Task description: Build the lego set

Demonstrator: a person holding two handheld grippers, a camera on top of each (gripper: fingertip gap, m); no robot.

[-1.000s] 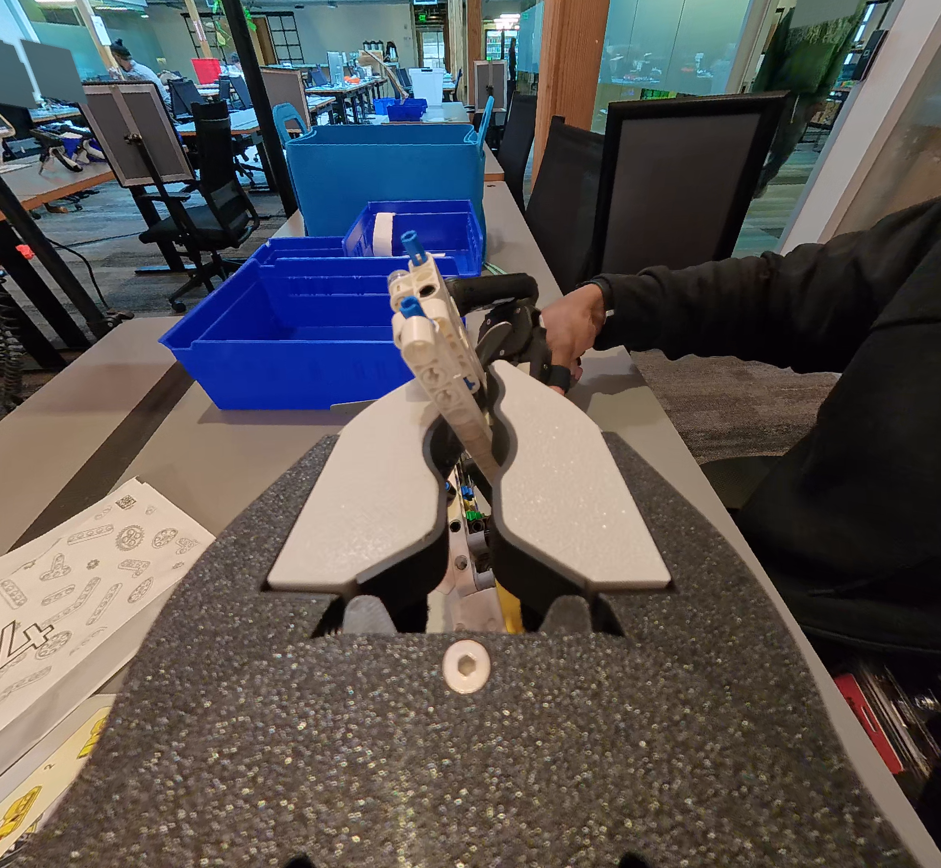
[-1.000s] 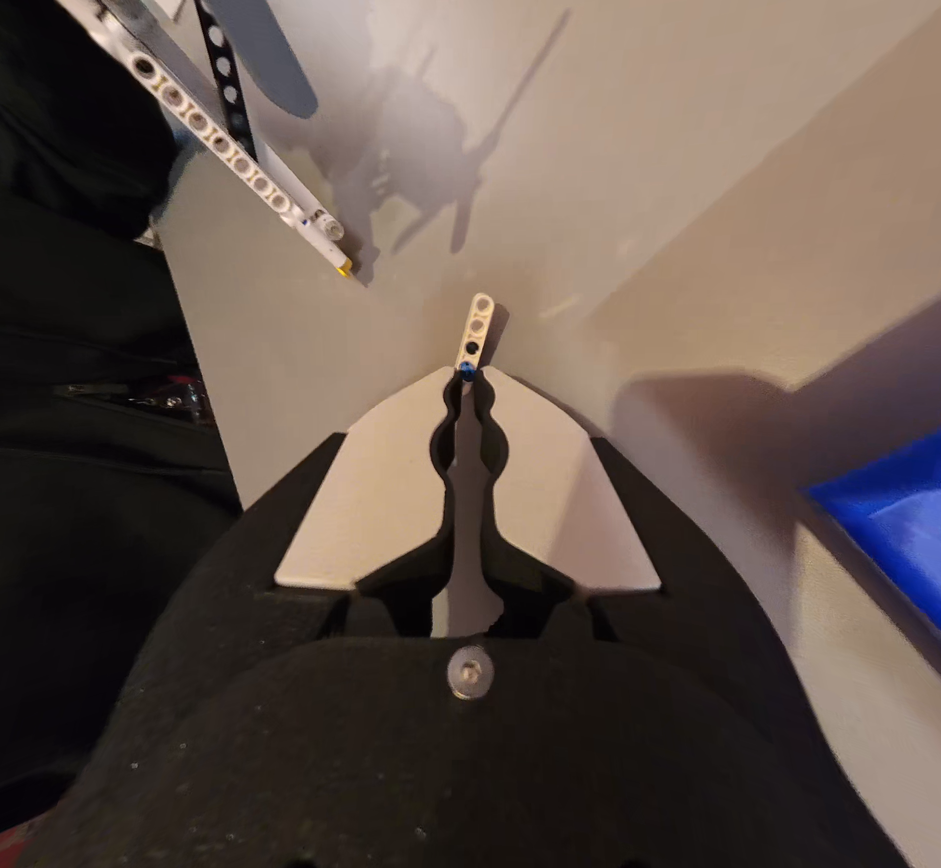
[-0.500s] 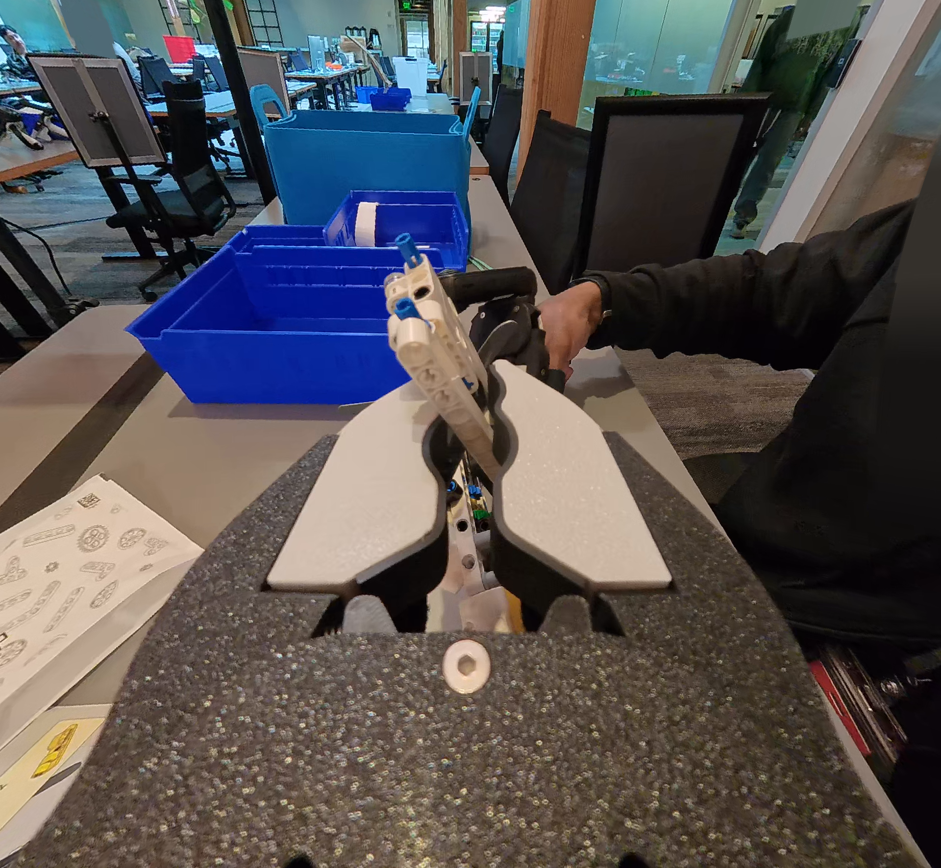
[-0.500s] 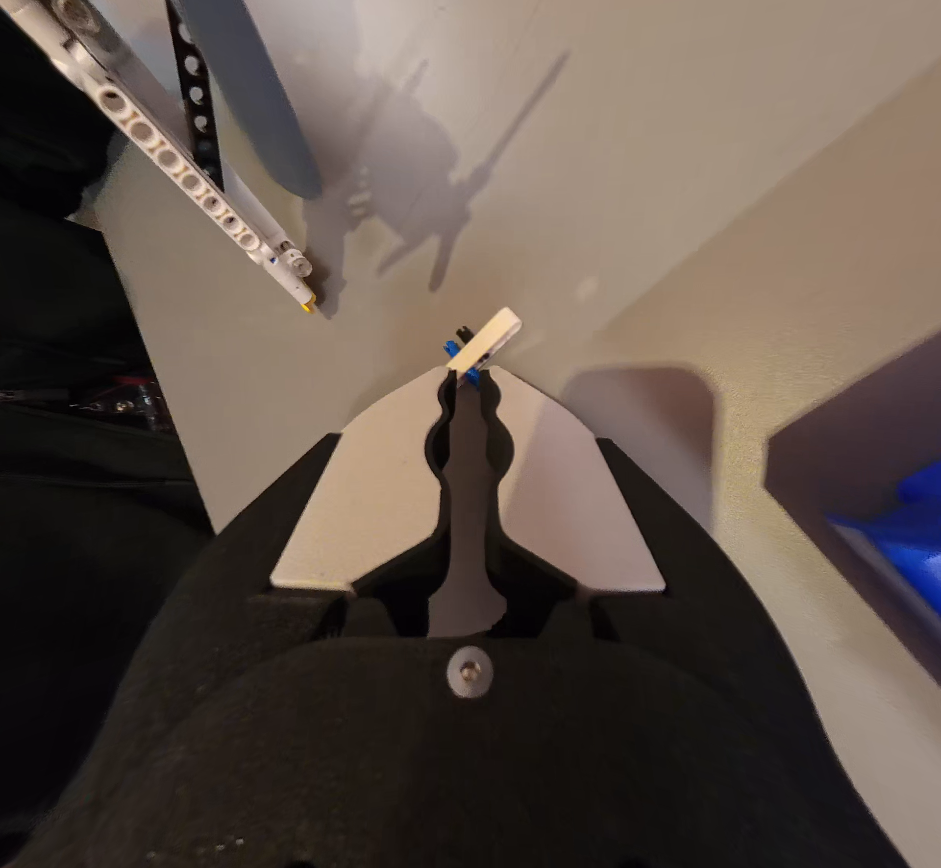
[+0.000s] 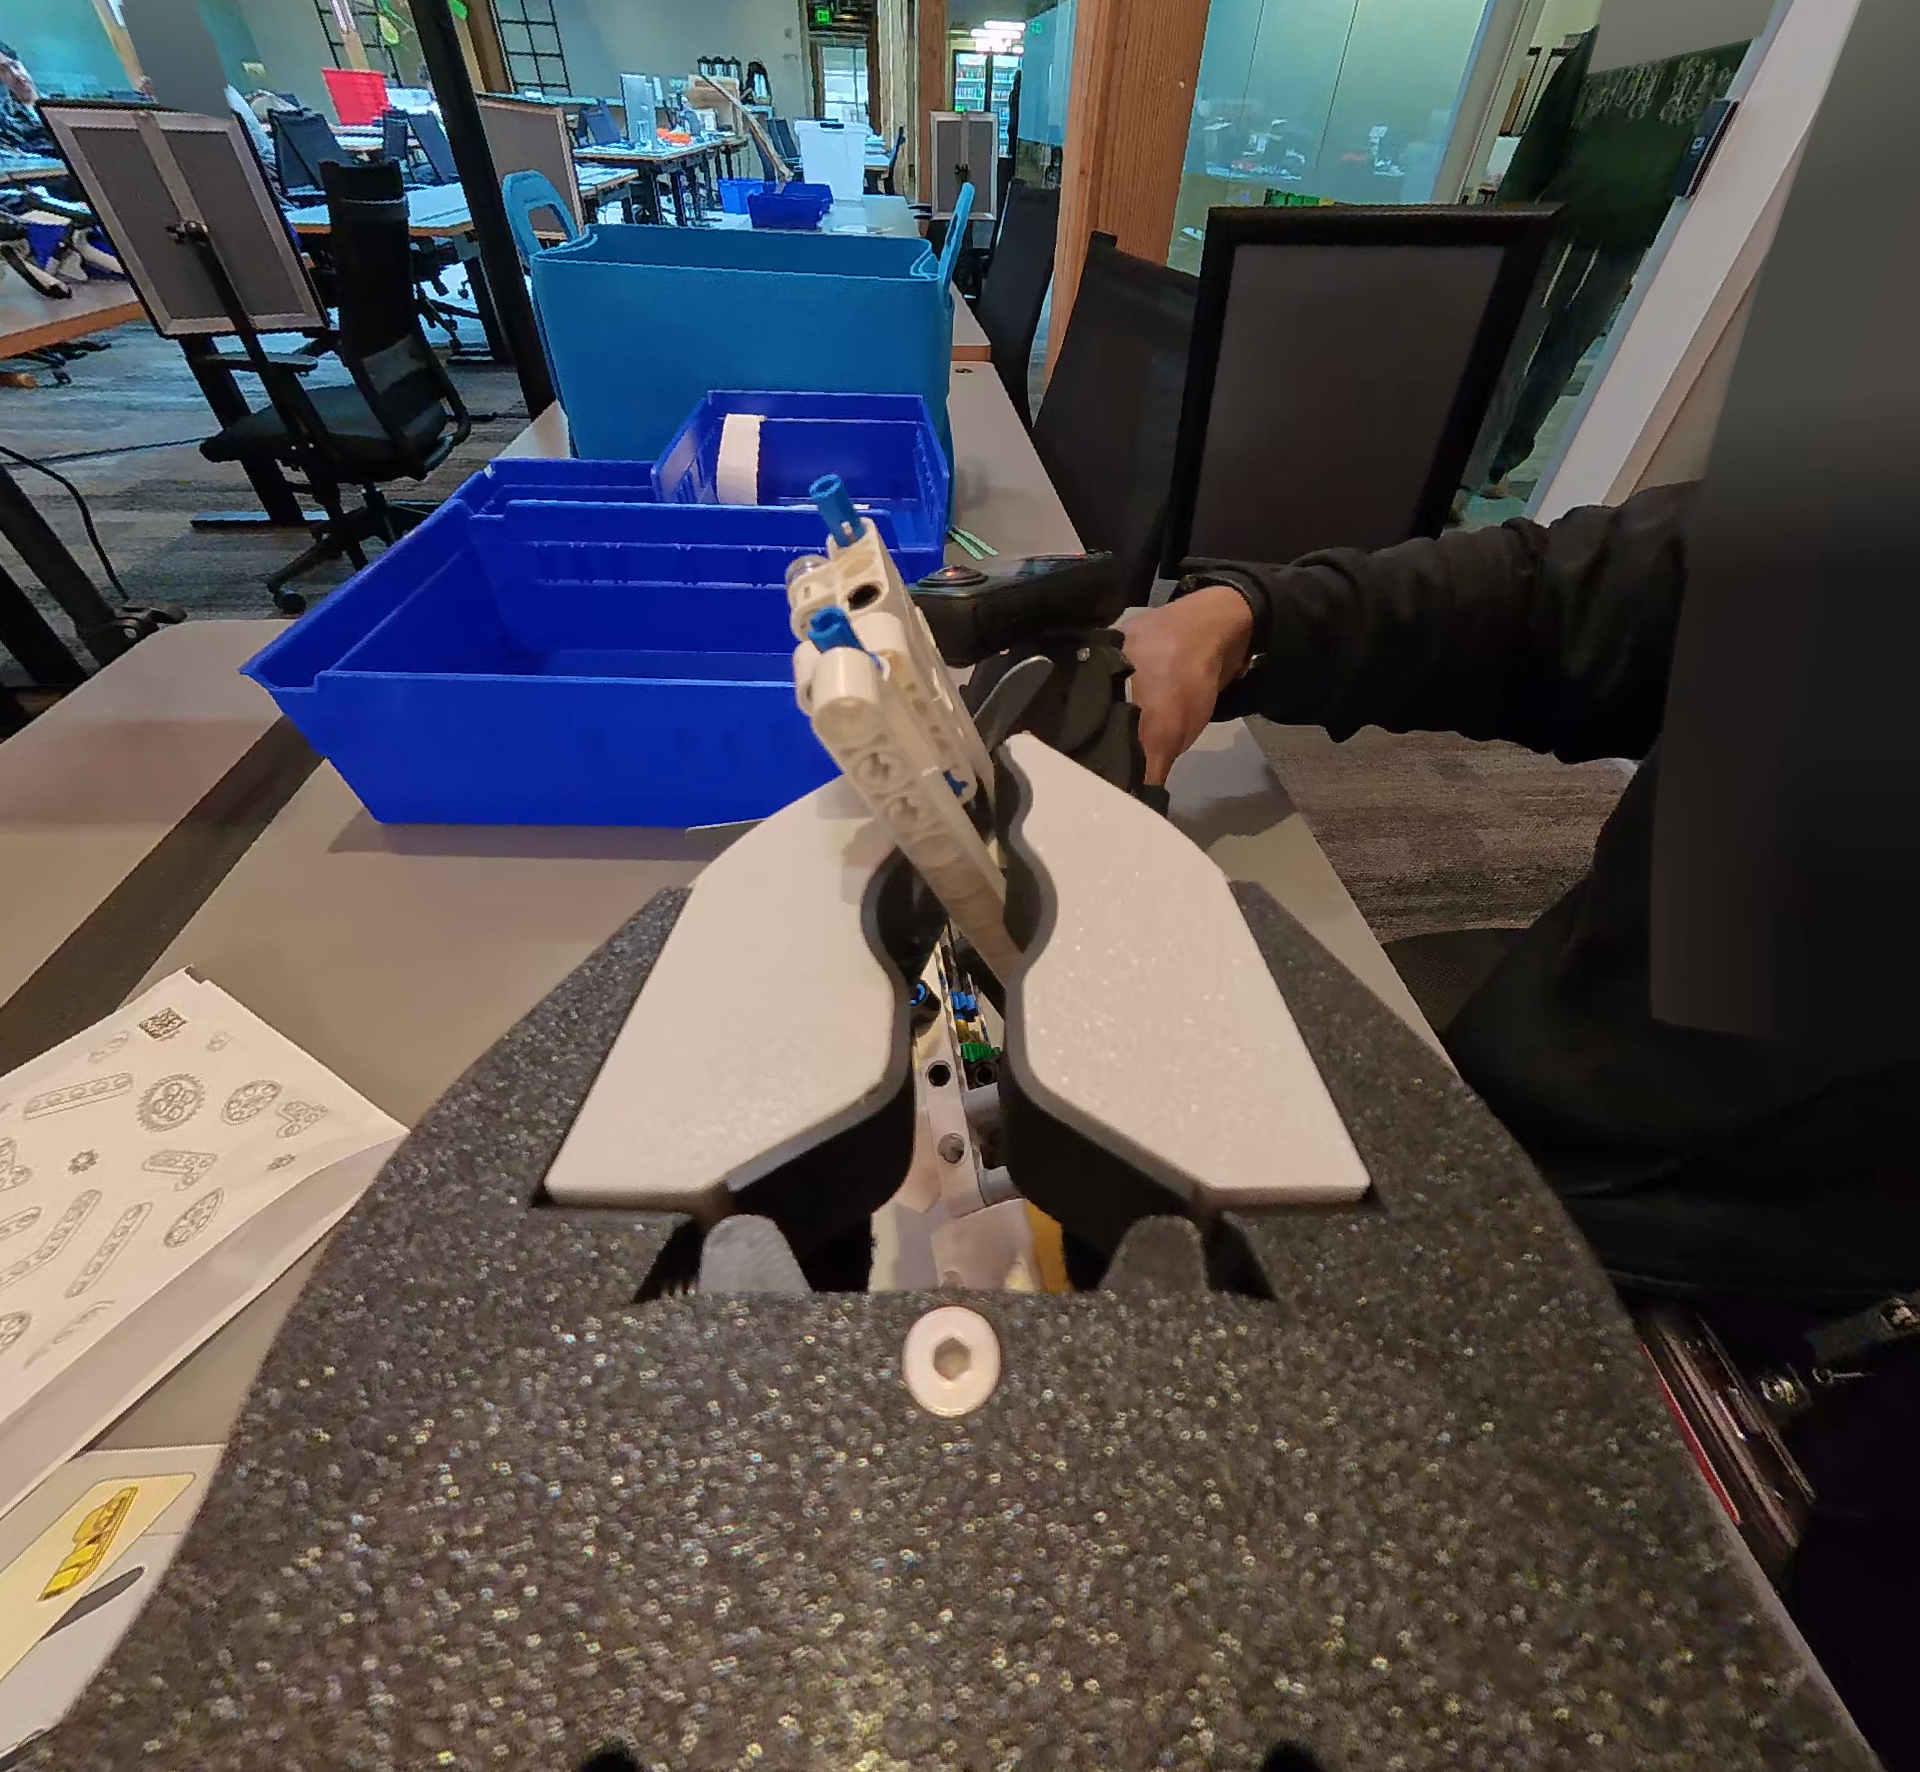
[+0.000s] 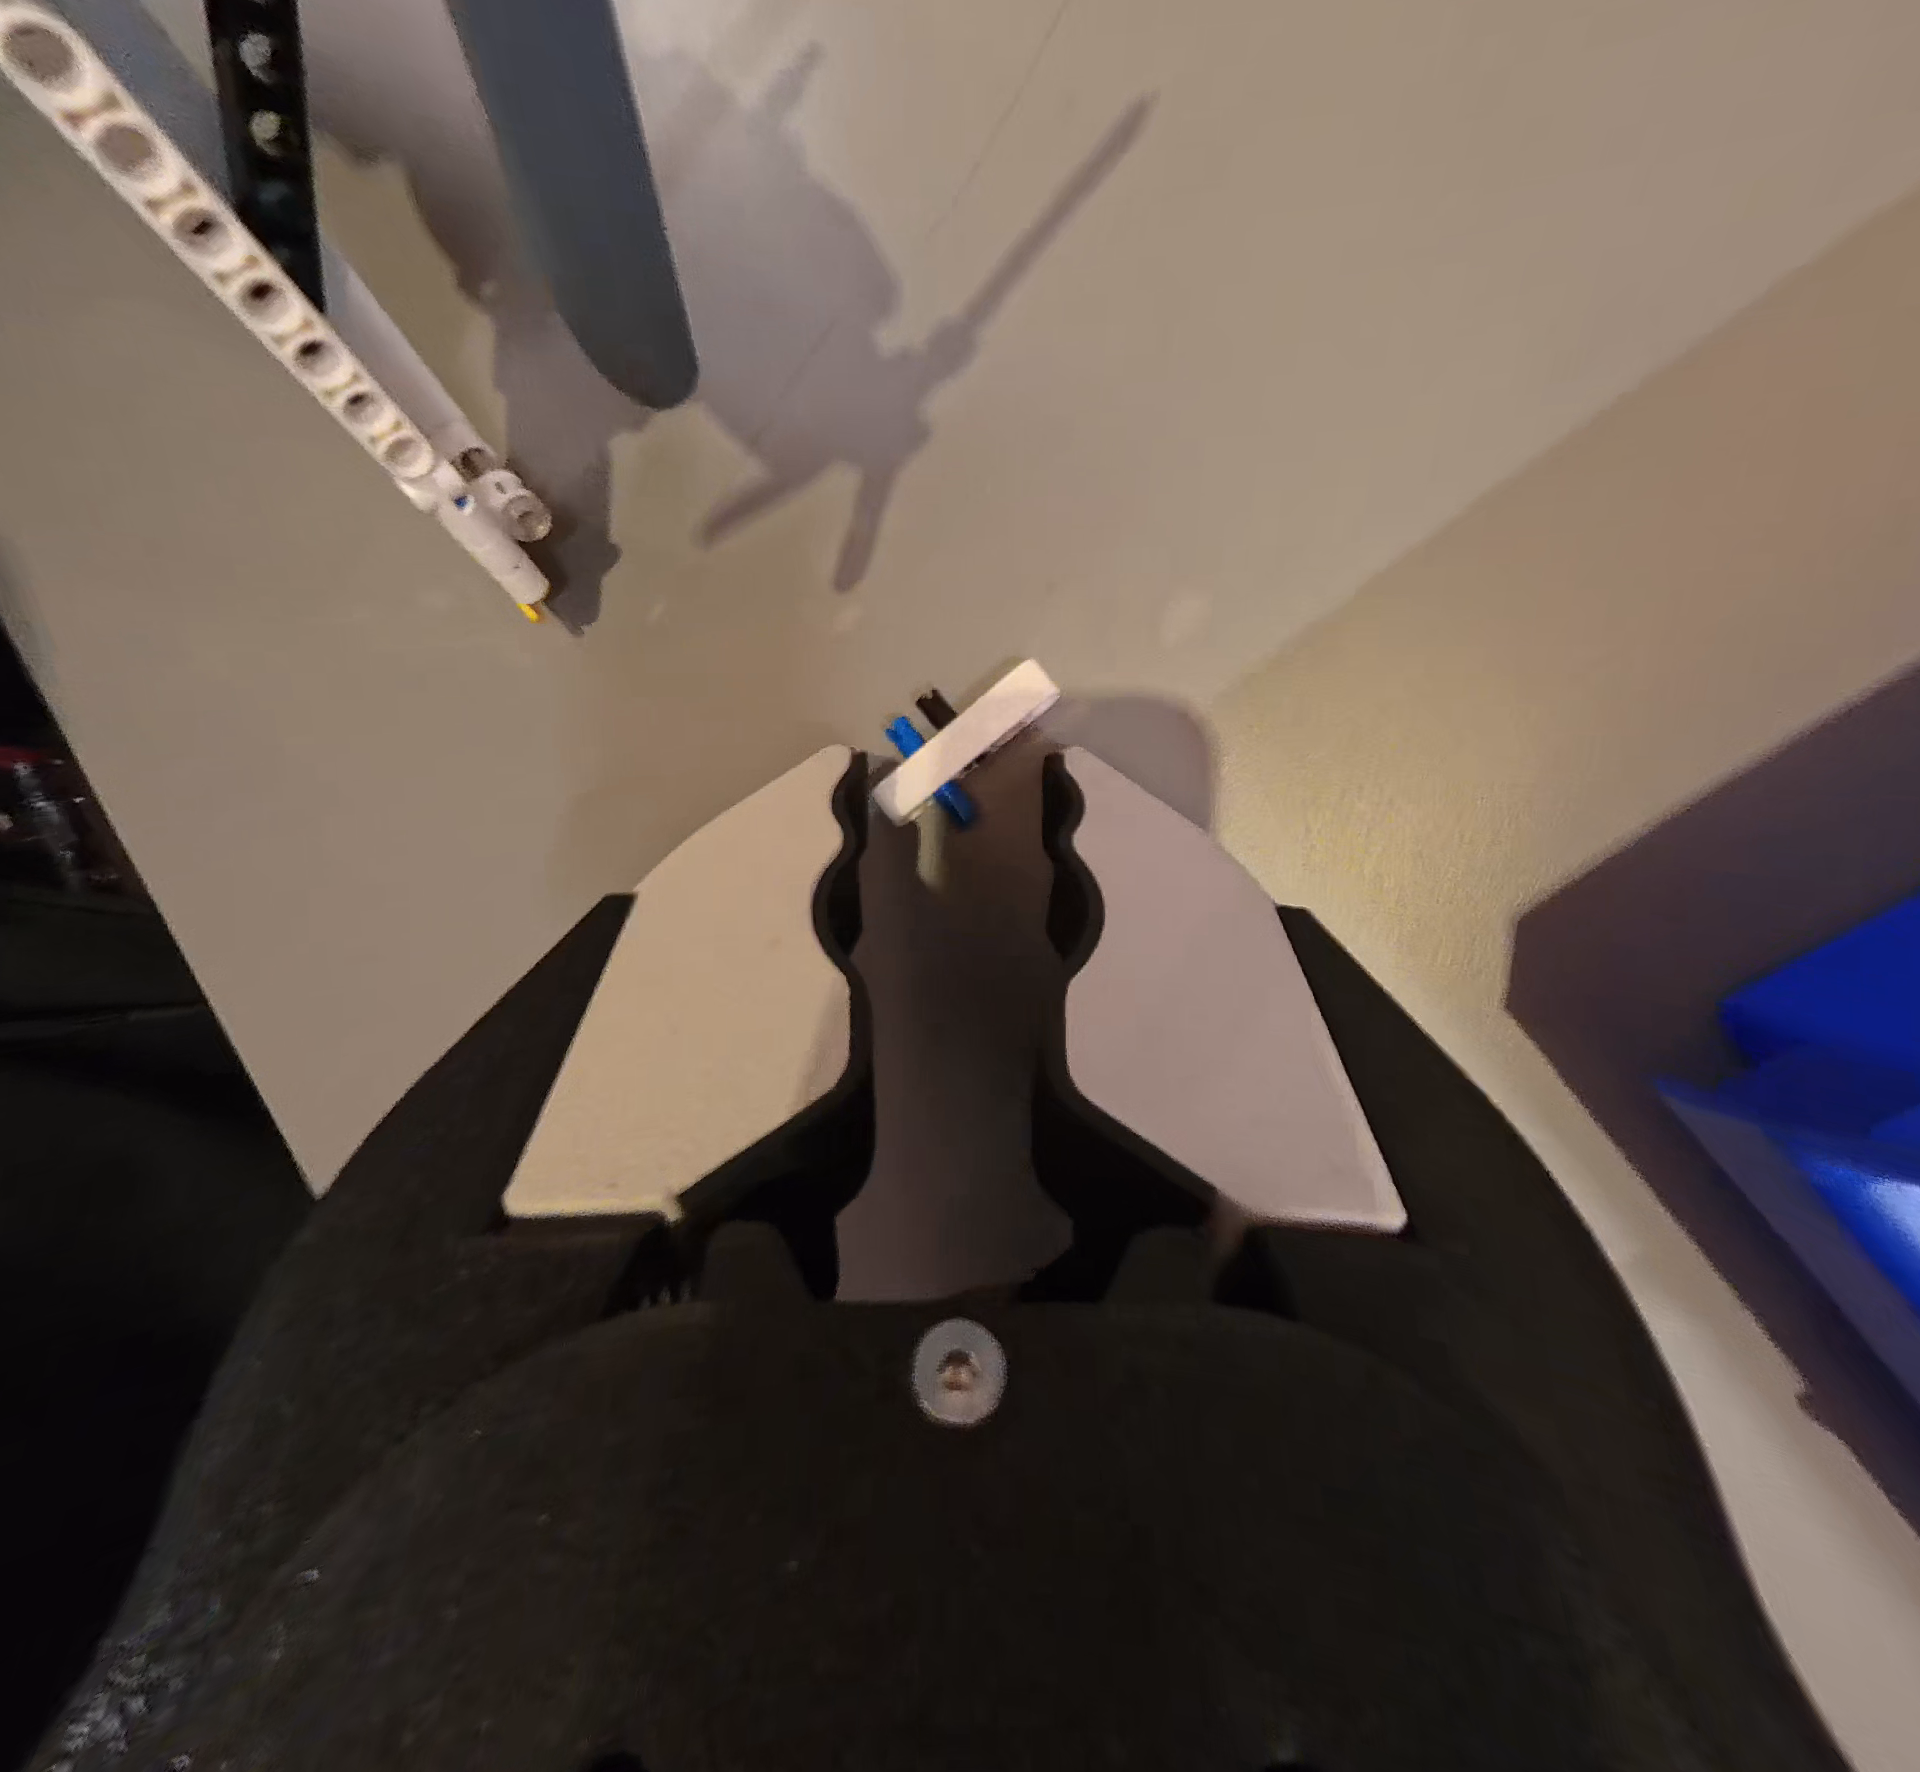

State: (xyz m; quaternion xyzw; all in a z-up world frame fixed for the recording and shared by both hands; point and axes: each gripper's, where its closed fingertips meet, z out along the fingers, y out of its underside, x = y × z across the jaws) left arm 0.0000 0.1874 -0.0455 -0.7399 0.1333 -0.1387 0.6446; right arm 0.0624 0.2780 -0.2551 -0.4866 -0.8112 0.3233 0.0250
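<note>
Bins (image 5: 540, 683) sit mid-table (image 5: 416, 912), a smaller bin (image 5: 831, 465) and a tub (image 5: 748, 340) behind them. Sheets (image 5: 135, 1172) lie by the near left edge. Chairs (image 5: 1351, 392) stand along the right edge.

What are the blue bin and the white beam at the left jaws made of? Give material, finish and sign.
Blue bin: likely moulded plastic, smooth with a slight sheen; thin ribbed walls. White beam: likely hard plastic, glossy; moulded round holes with blue pins.
</note>
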